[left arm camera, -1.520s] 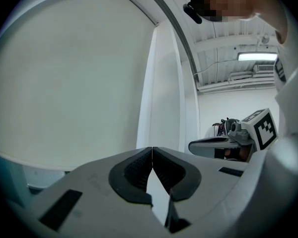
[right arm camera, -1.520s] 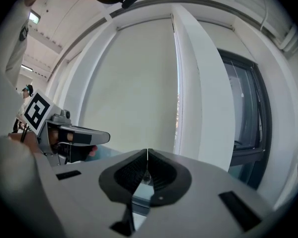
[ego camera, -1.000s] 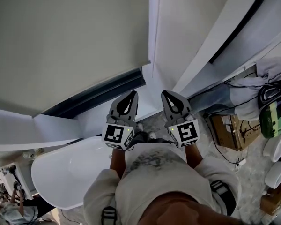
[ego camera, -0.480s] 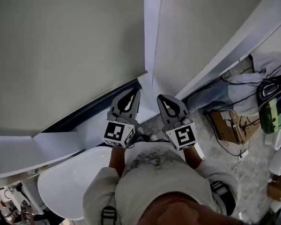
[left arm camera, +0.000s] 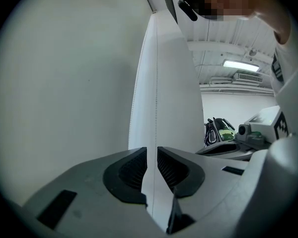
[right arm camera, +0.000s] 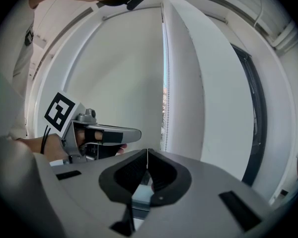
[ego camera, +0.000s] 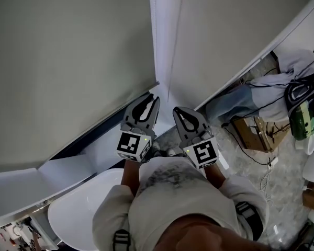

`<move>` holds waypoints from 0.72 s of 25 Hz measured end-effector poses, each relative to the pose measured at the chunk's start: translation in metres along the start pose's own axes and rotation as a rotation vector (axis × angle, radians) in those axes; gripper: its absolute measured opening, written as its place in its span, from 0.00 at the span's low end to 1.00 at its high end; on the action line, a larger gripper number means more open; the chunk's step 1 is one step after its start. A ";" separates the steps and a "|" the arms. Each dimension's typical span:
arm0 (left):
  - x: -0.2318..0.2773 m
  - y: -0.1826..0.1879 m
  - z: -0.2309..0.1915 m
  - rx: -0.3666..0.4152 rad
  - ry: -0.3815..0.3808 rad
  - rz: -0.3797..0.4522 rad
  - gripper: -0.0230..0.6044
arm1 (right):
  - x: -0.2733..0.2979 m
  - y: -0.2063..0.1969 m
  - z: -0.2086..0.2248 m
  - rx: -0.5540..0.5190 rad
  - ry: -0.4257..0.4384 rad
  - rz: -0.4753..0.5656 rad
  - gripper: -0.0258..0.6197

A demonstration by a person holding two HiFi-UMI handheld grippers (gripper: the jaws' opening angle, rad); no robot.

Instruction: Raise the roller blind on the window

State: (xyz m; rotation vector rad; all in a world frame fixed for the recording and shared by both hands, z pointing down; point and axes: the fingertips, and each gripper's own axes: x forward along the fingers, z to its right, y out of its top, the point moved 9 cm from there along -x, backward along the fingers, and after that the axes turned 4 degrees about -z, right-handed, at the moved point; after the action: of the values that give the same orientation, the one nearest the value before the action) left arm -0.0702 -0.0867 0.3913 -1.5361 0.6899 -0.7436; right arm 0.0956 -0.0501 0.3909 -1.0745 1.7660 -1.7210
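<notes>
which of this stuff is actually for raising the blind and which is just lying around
For the job:
roller blind
bead cord
left gripper
right gripper

Just lying about:
cardboard box
floor cables
green and black appliance
heap of cloth

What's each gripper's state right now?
Left gripper: open, cord runs between the jaws, not pinched.
Right gripper: shut on the cord.

cardboard box (ego camera: 253, 134), green-black device (ego camera: 302, 120), pale cloth heap (ego camera: 297, 67)
</notes>
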 end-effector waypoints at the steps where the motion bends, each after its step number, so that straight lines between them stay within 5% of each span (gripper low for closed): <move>1: 0.002 -0.001 0.000 0.001 -0.009 0.001 0.15 | -0.001 -0.001 -0.001 -0.001 -0.007 -0.002 0.14; 18: 0.050 -0.011 -0.007 0.025 -0.131 -0.004 0.22 | -0.012 -0.011 -0.004 -0.010 -0.094 -0.042 0.14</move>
State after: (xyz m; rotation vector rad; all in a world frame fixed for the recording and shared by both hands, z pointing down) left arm -0.0453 -0.1292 0.4064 -1.5493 0.5778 -0.6459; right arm 0.1019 -0.0376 0.3998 -1.1845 1.7071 -1.6603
